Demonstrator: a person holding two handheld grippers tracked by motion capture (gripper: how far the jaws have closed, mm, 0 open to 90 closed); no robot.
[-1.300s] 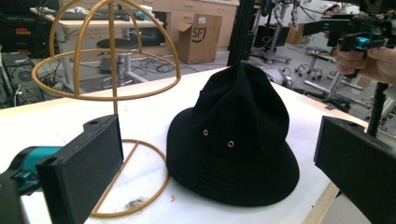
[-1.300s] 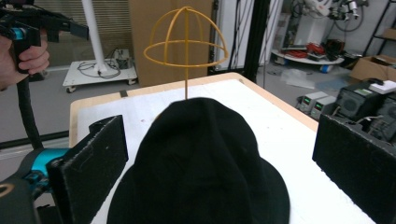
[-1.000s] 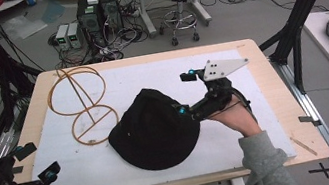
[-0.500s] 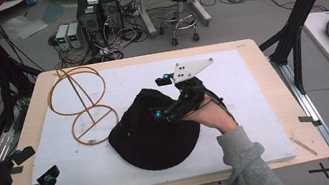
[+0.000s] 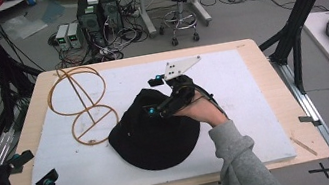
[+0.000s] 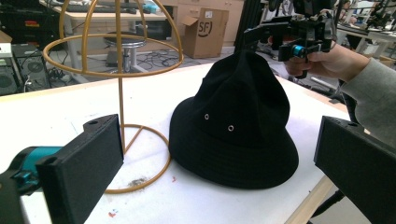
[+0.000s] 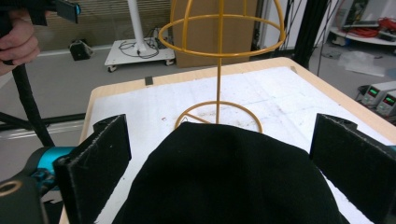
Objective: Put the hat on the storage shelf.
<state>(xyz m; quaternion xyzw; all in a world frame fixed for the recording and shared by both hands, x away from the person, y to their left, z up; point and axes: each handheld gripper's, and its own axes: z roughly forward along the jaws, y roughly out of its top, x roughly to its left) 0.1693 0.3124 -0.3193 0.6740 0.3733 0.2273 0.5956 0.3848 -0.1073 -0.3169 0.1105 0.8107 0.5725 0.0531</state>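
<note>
In the high view a black bucket hat (image 5: 153,134) lies crown-up on the white mat (image 5: 251,108) that covers the counter (image 5: 272,79), just beside the base ring of a gold wire hat stand (image 5: 84,106) that stands upright to its left. The right gripper (image 5: 156,111) reaches in over the crown from the hat's right side, carried by a hand with a grey sleeve (image 5: 242,160), the wrist bent so that the tool points leftward and a little down; its jaws stand apart over the cloth and hold nothing that I can make out. The left gripper (image 5: 38,169) hangs at the near left corner of the counter, well apart from the hat, its jaws spread and empty. In the left gripper view the hat (image 6: 236,116) sits with its brim flat on the mat and its crown pinched up into a soft peak, with two small eyelets on the side; the stand (image 6: 116,70) rises beside it, and the right gripper (image 6: 299,42) hovers at the peak. The left jaws frame the scene wide open. The hat looks light, limp and easily creased, not fragile, so it should be taken by a fold of the crown or by the brim edge. In the right gripper view the open jaws straddle the dark crown (image 7: 229,177), one on each side and clear of it, with the stand (image 7: 219,70) straight ahead and the other hand (image 7: 18,44) at the upper left.
</note>
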